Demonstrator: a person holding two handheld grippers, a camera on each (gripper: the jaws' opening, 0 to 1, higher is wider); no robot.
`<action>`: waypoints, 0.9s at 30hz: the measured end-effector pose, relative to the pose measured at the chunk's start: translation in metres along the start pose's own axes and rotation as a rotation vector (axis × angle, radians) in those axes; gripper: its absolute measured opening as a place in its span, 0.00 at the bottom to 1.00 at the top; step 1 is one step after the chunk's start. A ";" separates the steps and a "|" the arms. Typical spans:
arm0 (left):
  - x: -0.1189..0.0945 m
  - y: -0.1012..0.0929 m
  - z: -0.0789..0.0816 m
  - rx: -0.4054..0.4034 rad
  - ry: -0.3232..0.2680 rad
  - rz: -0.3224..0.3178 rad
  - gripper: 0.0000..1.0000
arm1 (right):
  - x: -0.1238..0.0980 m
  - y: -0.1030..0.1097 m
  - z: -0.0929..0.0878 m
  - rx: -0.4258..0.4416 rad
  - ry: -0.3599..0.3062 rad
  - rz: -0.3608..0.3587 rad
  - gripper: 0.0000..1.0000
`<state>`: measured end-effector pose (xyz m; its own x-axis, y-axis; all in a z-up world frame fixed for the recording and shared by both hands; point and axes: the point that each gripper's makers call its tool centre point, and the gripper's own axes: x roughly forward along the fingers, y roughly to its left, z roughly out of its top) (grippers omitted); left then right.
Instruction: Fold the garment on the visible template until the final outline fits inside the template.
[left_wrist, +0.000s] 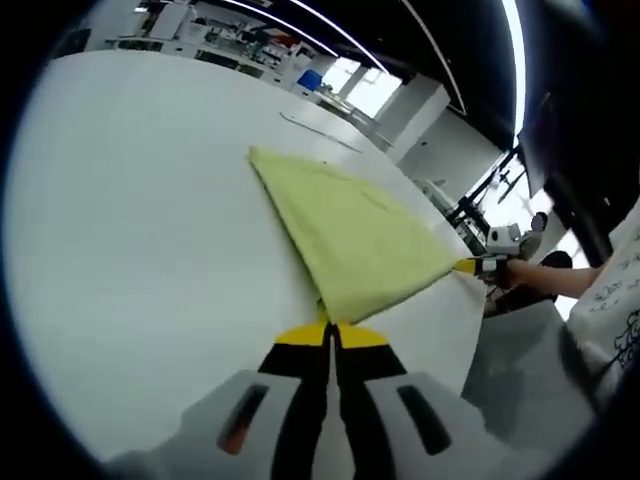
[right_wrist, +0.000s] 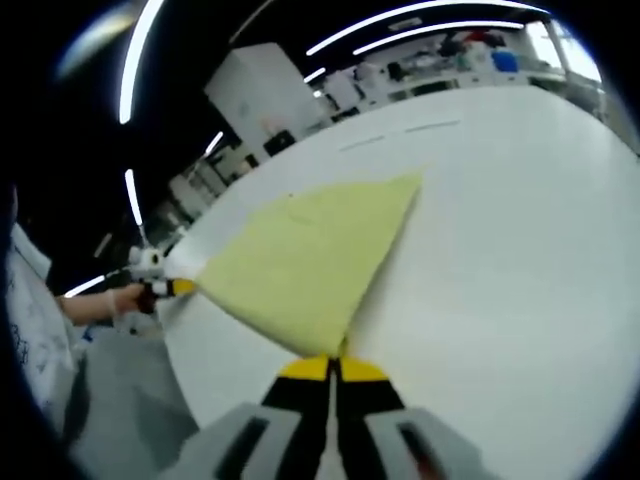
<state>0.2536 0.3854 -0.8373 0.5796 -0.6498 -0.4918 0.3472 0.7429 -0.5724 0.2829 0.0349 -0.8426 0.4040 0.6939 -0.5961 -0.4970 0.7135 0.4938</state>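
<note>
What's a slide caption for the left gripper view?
Left tongs shut on yellow garment corner; right tongs grip the other corner over white table.

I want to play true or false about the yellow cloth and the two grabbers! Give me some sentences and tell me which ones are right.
1. The cloth is yellow-green. True.
2. The cloth lies crumpled in a ball. False: it lies spread flat on the white table, in a shape like a triangle.
3. The left gripper has its jaws shut on a corner of the cloth. True.
4. The right gripper hangs open, far from the cloth. False: its jaws are shut on another corner of the cloth.
5. The table is black. False: it is white.
6. In the left gripper view, the other gripper shows at the far corner of the cloth, held by a hand. True.
</note>
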 end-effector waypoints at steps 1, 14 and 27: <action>0.000 0.002 0.000 -0.007 0.001 0.000 0.00 | 0.000 0.003 0.000 -0.002 -0.001 0.000 0.00; -0.013 -0.001 0.015 0.053 -0.036 0.006 0.16 | -0.012 0.019 0.015 -0.053 -0.056 0.004 0.07; -0.030 -0.042 0.050 0.235 -0.151 0.006 0.67 | -0.055 0.051 0.036 -0.221 -0.185 -0.049 0.57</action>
<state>0.2586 0.3823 -0.7653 0.6795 -0.6267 -0.3815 0.4943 0.7753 -0.3932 0.2632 0.0370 -0.7614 0.5547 0.6792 -0.4806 -0.6205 0.7225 0.3049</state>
